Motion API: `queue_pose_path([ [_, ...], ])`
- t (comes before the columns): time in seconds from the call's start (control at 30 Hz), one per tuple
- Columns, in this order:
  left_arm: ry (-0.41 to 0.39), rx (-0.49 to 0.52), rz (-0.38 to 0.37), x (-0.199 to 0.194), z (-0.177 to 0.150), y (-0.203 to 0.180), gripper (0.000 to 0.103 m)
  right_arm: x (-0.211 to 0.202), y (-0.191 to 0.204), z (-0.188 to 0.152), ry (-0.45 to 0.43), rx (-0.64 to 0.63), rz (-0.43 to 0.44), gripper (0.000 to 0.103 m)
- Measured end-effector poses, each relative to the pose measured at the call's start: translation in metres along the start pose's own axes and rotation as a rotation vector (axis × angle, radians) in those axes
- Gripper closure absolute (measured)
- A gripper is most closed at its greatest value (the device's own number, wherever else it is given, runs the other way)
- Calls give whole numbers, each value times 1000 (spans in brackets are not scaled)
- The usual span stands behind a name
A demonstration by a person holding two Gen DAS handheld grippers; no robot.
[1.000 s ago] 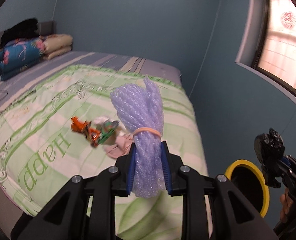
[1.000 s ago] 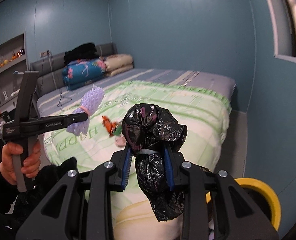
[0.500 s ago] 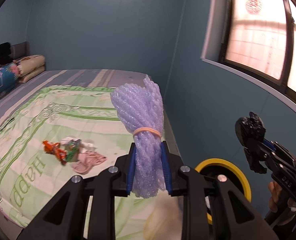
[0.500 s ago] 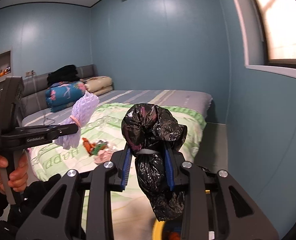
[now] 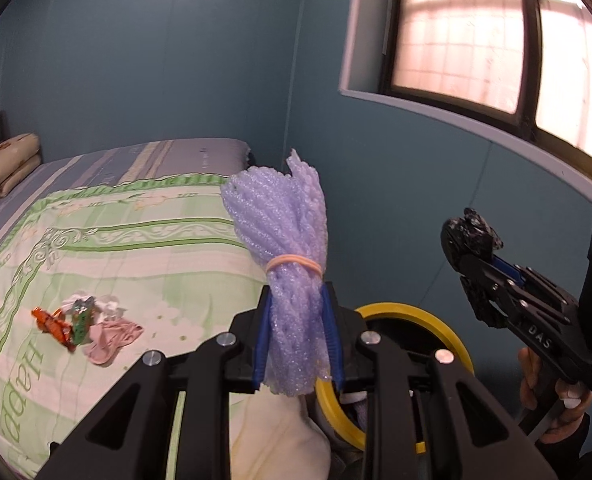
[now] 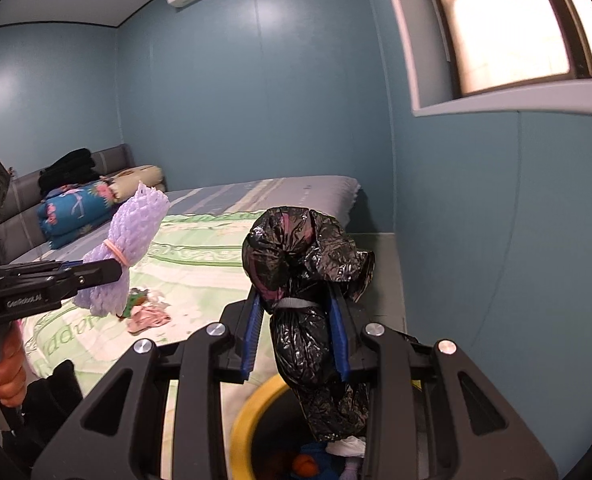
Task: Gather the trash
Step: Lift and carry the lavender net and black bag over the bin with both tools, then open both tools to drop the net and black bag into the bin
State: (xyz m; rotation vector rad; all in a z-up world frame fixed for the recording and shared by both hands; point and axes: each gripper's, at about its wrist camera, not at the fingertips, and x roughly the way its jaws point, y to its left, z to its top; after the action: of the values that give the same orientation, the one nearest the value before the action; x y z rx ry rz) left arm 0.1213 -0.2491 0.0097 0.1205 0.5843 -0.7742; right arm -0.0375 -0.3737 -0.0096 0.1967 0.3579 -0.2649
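- The left gripper [image 5: 298, 336] has its fingers closed tight on a purple foam net [image 5: 284, 248], bundled with a rubber band [image 5: 294, 261]; the pads pinch it just below the band and the bundle stands upright between them.
- The right gripper [image 6: 298, 332] has its fingers clamped on a knotted black bag [image 6: 302, 268], gripped at its tied neck, with the lower part hanging down below the pads.
- Just under both grippers is the bin [image 6: 242, 432], yellow-rimmed and open. In the right view the bag's tail hangs over the bin mouth; in the left view the foam net sits in front of the rim's near edge, so whether it is fully over the opening I cannot tell.
- Some things already lie at the bottom of the bin, blurred.
- Step in hand, as I judge it: carrying two picked-up pieces to the bin, close to the drop.
- Next move calls for centring each gripper over the mouth, then opening the fingers so the pieces fall inside; the light foam net may cling to a pad or catch on the rim.
- Farther off, on the bed [image 5: 144, 240], a small heap of wrappers [image 5: 62, 320] and a pink scrap [image 5: 110, 336] lie beside each other, not yet collected.
- Beyond are pillows [image 6: 136, 176] at the headboard.
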Motion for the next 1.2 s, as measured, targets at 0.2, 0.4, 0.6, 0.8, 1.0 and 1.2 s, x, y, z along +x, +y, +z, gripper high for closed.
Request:
queue_pose_path([
  [0.2,39,38,-35,24,-6,-24,80,4,-20,-10,24,43,-26,74],
  [0.4,89,65,-66,52,-17,-41,80,13,-42,-21,62,92,-47,74],
  [0.6,168,89,-90,87,-39,-52,80,22,-58,-33,100,121,-66,74],
  [0.8,236,118,-107,111,-61,-63,80,38,-66,-45,160,146,-91,74],
  [1.0,294,129,-141,127,-77,-70,80,53,-78,-54,211,176,-101,72],
  [1.2,307,115,-145,129,-84,-69,53,53,-87,-58,208,213,-115,50],
])
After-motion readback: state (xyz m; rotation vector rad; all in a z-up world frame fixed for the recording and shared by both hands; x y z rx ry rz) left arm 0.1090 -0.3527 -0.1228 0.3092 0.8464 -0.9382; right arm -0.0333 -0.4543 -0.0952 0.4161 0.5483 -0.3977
